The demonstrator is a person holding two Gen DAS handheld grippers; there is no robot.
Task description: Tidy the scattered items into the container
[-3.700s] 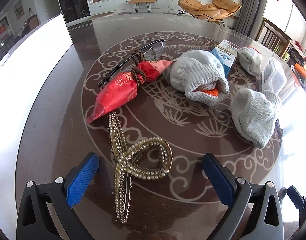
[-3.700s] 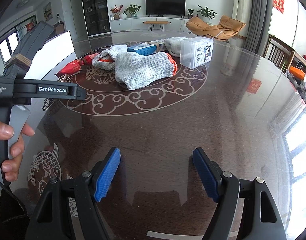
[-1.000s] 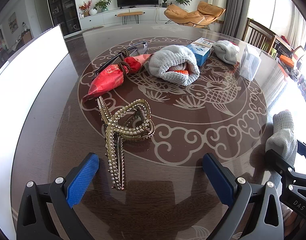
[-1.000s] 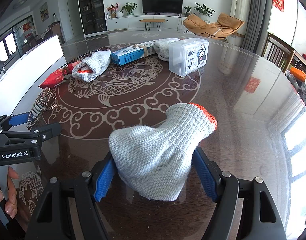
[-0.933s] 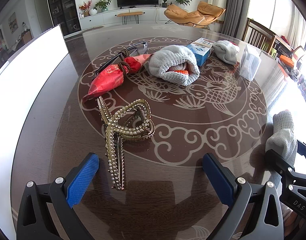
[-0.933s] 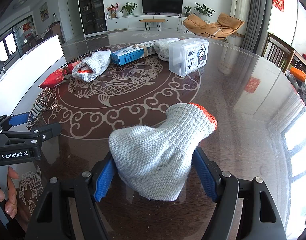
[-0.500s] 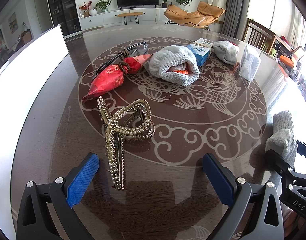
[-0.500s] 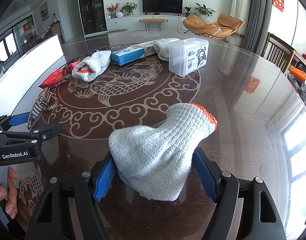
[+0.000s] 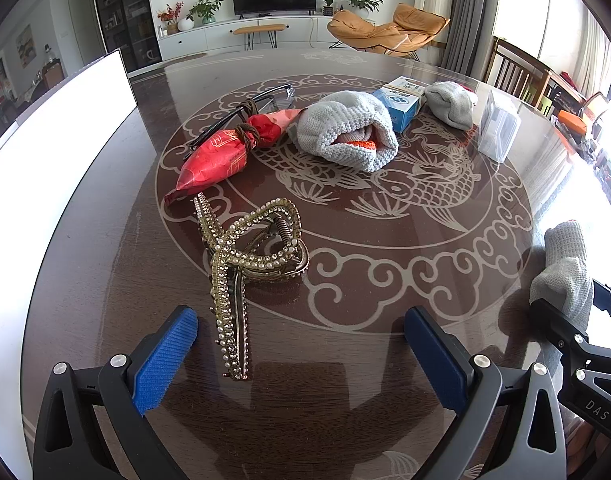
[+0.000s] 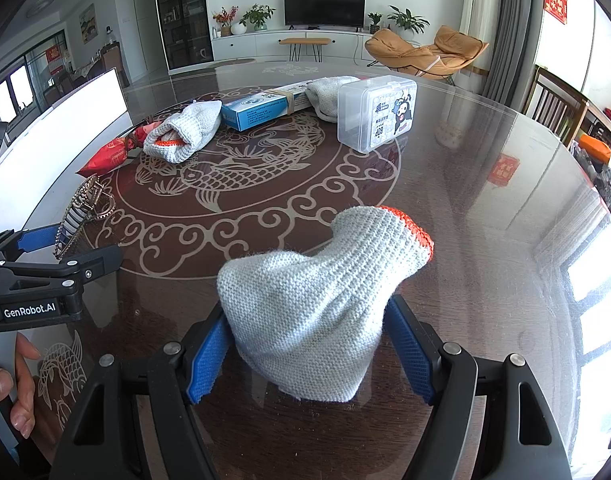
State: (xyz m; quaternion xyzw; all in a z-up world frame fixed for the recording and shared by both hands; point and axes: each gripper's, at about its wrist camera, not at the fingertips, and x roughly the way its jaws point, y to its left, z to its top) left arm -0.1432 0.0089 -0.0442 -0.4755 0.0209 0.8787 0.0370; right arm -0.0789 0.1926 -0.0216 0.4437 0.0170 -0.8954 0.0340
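My right gripper is shut on a grey knit glove with an orange cuff, held low over the table's near side; the glove also shows at the right edge of the left wrist view. My left gripper is open and empty, just behind a pearl hair claw. Further back lie a red packet tied with a hair band, black glasses, a second grey glove, a blue box and a third glove.
A clear plastic box with a cartoon label stands at the back right of the round glass-topped table. A white board runs along the table's left side. Chairs stand beyond the far right edge.
Over the last second nothing has moved. Since 3.7 s ago my right gripper has taken hold of the grey glove and drawn it to the near side, and my left gripper has backed away.
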